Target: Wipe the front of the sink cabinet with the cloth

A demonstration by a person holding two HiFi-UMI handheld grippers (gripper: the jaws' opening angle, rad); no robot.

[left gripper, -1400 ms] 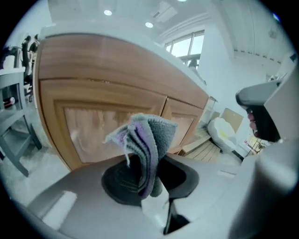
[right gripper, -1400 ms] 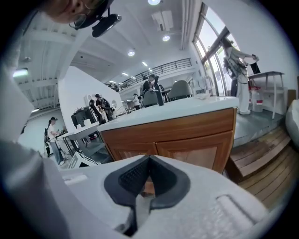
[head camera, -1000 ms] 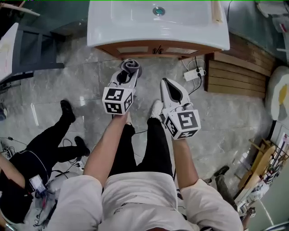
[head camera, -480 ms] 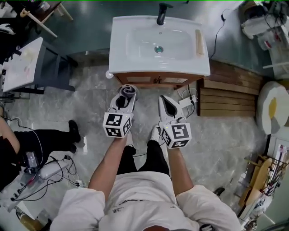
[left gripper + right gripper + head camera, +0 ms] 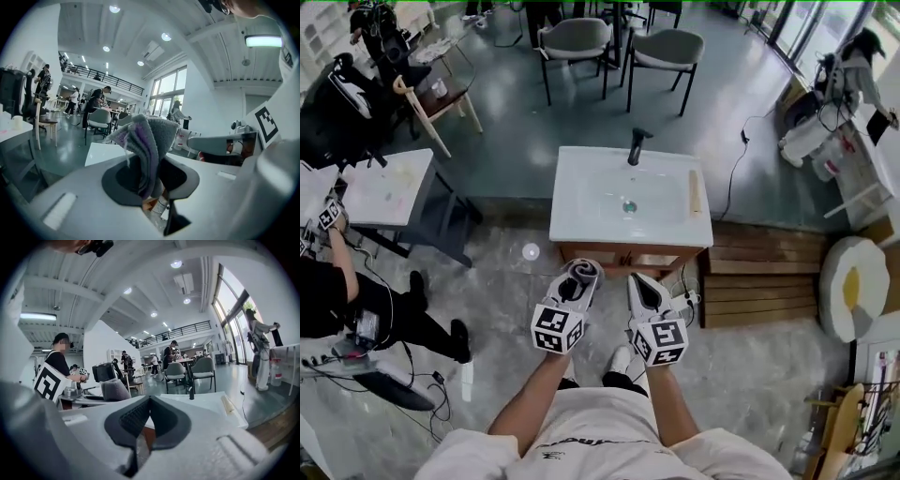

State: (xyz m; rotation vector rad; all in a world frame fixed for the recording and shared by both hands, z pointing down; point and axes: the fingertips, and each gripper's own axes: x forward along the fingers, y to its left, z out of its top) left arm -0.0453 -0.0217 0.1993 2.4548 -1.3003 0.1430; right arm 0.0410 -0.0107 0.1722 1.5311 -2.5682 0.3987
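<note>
1. The person's two forearms reach forward from a pale shirt, each hand holding a gripper above the grey stone floor (image 5: 487, 281).
2. The left gripper (image 5: 577, 284) (image 5: 151, 180) is clamped on the cloth (image 5: 583, 269) (image 5: 149, 140). It is a grey cloth with a purple fold, bunched up, and it sticks out past the jaw tips.
3. The right gripper (image 5: 637, 280) (image 5: 149, 404) is just beside the left one. Its jaws are closed tip to tip with nothing between them.
4. Both grippers point at the sink cabinet (image 5: 623, 256). The cloth is in front of its brown wooden front, towards the left side; whether it touches the wood cannot be told from above.
5. A white power strip (image 5: 686, 300) lies on the floor at the cabinet's right foot, beside a slatted wooden platform (image 5: 759, 281).
6. A person in black (image 5: 337, 291) sits on the floor well off to the left, among cables.
7. A white sink (image 5: 572, 202) tops the cabinet. It has a black tap (image 5: 635, 145) at the back and a pale wooden stick (image 5: 695, 194) lying along the right rim.
8. A white-topped table (image 5: 384, 187) on dark legs stands to the left of the sink.
9. Beyond the sink, two grey chairs (image 5: 577, 39) stand side by side on the dark green floor.
</note>
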